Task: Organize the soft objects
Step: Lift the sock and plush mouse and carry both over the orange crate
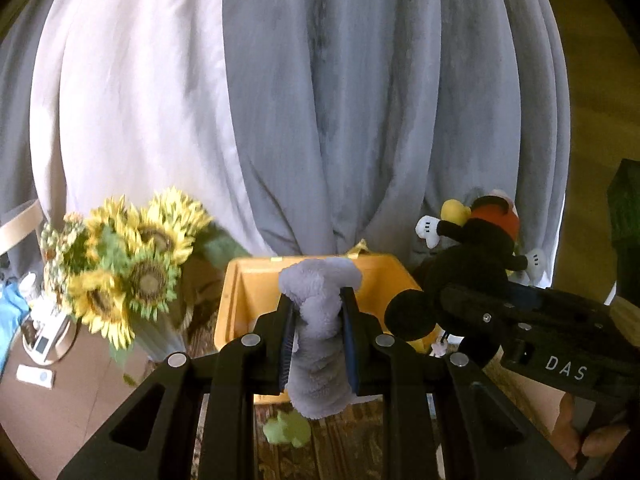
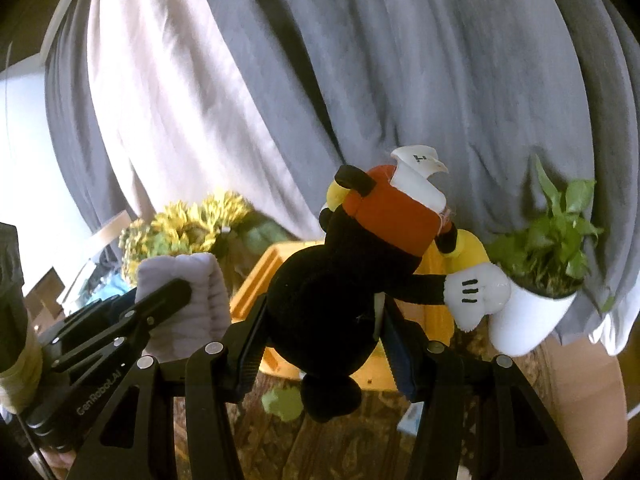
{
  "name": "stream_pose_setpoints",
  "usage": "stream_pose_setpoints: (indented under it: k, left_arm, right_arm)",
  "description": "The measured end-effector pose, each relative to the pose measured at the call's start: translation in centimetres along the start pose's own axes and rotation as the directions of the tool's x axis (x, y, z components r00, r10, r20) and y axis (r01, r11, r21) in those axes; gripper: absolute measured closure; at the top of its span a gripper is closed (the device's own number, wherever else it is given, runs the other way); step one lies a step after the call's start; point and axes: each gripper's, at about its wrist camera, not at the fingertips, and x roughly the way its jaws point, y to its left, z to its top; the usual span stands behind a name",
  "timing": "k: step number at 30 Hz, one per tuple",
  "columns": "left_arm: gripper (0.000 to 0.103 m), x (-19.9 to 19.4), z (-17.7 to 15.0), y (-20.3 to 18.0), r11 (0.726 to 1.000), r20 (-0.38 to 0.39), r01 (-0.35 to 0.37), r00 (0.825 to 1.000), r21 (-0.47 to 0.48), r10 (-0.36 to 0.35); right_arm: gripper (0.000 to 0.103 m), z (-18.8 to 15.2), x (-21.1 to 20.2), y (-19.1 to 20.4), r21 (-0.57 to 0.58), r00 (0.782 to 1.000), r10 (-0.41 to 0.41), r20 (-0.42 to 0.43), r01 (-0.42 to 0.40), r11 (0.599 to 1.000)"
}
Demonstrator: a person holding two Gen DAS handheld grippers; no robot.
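My left gripper [image 1: 318,300] is shut on a lavender fluffy cloth [image 1: 316,344], which hangs between its fingers above the open yellow bin [image 1: 248,280]. The right gripper [image 2: 320,312] is shut on a black mouse plush [image 2: 320,300] with red shorts, yellow shoes and white gloves, held upside down in the air in front of the yellow bin [image 2: 256,276]. From the left wrist view, that mouse plush [image 1: 476,240] and the right gripper's body are at the right. The lavender cloth [image 2: 188,300] shows at the left in the right wrist view. A small green soft toy [image 1: 286,428] lies on the dark patterned floor below.
Grey and white curtains [image 1: 320,100] hang behind everything. A bunch of sunflowers [image 1: 120,260] stands left of the bin. A white pot with a green plant [image 2: 532,304] stands at the right. Cardboard [image 2: 580,392] lies at the lower right, and small items [image 1: 40,344] on a brown surface at the left.
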Motion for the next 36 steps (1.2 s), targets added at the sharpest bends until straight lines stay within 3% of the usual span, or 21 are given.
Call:
stream_pose_setpoints:
  k: [9,17,27,36]
  left_arm:
    - [0.081,1.9,2.9,0.7,1.000,0.056,-0.010,0.998,0.024,0.009]
    - [0.081,4.6,5.1,1.4,0.999,0.076,-0.024,0.997,0.047,0.020]
    - [0.081,9.2,6.2,2.6,0.999,0.003,-0.015,1.000,0.030,0.015]
    - [0.081,14.8,5.0,3.9,1.000,-0.124,-0.013,0.992,0.002,0.014]
  right_arm:
    - [0.048,3.1,2.2,-0.9,0.021,1.000,0.013,0.024,-0.013,1.000]
    - [0.048,4.8,5.9,-1.6,0.030,0.999,0.029,-0.019,-0.029,0.999]
    - [0.048,5.5,11.5,-2.2,0.048,0.990,0.057,-0.127,-0.051,0.998]
    - [0.048,3.1,17.1,-3.6,0.103,0.956,0.096,-0.278,-0.070,0.992]
